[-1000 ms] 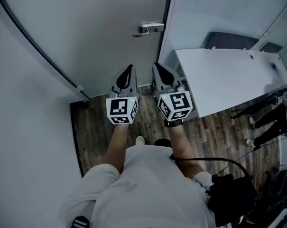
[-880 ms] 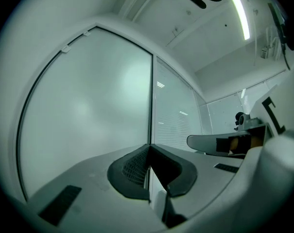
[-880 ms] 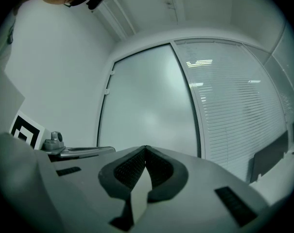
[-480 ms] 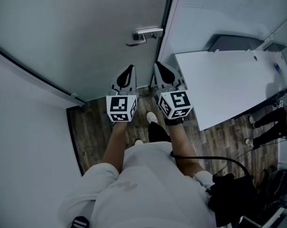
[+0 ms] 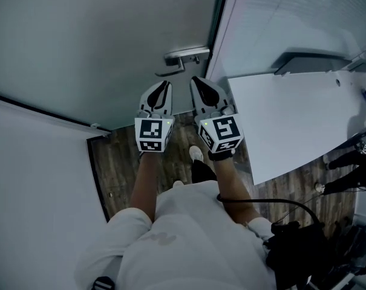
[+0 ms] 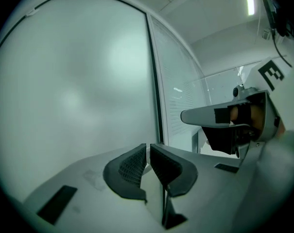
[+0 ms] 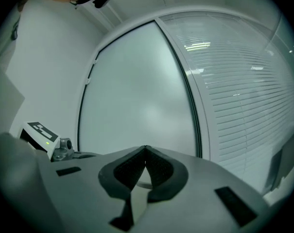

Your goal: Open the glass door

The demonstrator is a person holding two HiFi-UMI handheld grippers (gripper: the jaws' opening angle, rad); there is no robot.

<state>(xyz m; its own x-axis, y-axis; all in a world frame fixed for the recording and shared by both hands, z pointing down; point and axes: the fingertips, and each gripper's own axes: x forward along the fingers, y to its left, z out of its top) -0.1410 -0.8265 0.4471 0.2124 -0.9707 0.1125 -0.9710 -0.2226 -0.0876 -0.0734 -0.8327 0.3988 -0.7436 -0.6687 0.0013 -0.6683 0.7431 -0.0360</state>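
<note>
While the person stands facing the frosted glass door (image 5: pixel 110 41), both tongs are held out side by side above the wooden floor (image 5: pixel 119 162), pointing level at the pane. The left tongs (image 6: pixel 147 148) are closed, their ribbed pads brought together with nothing between them. The right tongs (image 7: pixel 146 150) are likewise pressed tip to tip and empty. The door sits shut against its dark frame strip (image 5: pixel 218 17). Its metal lever handle (image 5: pixel 184 56) is at the door's right edge; in the head view it lies just beyond the tips of the tongs, nearer the right pair, and neither pair touches it. Right of the frame runs a glazed partition with blinds (image 7: pixel 244 81). A white tabletop (image 5: pixel 291 113) stands against that partition, one corner close beside the right tongs.
</note>
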